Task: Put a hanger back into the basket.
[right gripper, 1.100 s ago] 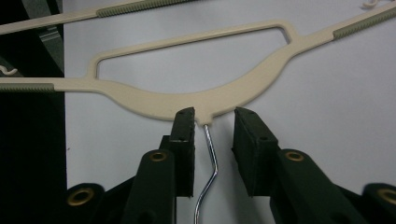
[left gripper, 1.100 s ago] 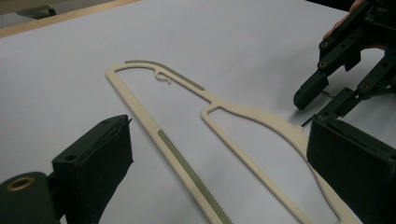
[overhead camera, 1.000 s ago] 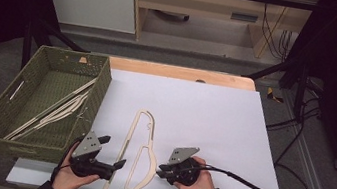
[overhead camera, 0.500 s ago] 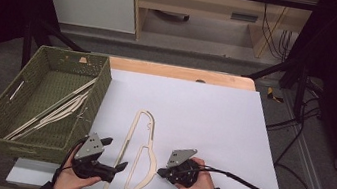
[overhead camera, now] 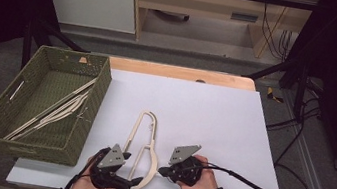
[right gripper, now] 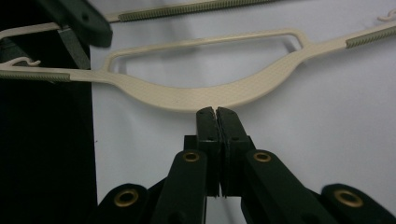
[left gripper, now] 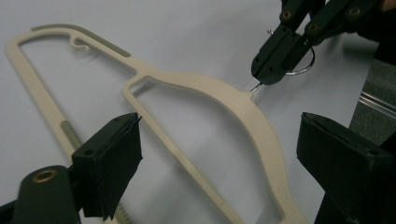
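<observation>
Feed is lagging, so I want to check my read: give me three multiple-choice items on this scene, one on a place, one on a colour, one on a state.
1. Where does the green basket stand?
A) at the left edge of the white sheet
B) at its right edge
C) on its middle

2. What colour is the hanger on the sheet?
A) black
B) cream
C) red

3. How is the right claw?
A) wide open above the hanger
B) shut on the basket's rim
C) shut on the hanger's wire hook

Answers: 1 A, the high view shows it at the sheet's left edge; 2 B, its plastic is cream in every view; 3 C, the left gripper view shows its jaws clamped on the wire.
</observation>
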The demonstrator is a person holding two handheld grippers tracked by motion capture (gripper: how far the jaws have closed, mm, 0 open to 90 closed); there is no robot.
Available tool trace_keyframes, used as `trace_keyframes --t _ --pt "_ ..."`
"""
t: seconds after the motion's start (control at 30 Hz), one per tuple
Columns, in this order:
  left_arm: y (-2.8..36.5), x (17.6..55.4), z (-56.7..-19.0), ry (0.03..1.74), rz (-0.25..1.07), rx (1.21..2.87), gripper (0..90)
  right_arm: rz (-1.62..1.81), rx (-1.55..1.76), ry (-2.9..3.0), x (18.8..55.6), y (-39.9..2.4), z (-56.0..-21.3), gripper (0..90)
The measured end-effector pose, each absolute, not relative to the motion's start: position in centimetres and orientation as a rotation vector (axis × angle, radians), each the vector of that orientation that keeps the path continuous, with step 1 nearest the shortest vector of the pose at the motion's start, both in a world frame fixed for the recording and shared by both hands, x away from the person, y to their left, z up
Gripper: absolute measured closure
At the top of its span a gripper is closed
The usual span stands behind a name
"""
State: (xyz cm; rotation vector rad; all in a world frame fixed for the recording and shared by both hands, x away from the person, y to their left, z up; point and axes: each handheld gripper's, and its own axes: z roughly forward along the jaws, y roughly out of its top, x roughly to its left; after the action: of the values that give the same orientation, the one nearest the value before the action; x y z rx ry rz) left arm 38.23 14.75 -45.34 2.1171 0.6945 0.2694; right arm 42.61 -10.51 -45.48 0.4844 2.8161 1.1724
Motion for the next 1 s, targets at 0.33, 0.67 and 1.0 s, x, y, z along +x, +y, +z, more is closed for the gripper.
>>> trace_keyframes --t 0.33,0.67,1.0 --pt "11.6 37.8 -45.9 0.649 0.211 2.249 38.8 1.199 0.491 2.806 42.1 -10.3 -43.8 89.5" --pt "10.3 37.9 -46.1 0.724 0.17 2.316 61.2 1.215 0.491 2.784 41.4 -10.2 -42.4 89.6" --pt "10.2 37.6 -45.7 0.787 0.153 2.292 70.4 1.229 0.491 2.761 41.2 -10.1 -42.0 88.9"
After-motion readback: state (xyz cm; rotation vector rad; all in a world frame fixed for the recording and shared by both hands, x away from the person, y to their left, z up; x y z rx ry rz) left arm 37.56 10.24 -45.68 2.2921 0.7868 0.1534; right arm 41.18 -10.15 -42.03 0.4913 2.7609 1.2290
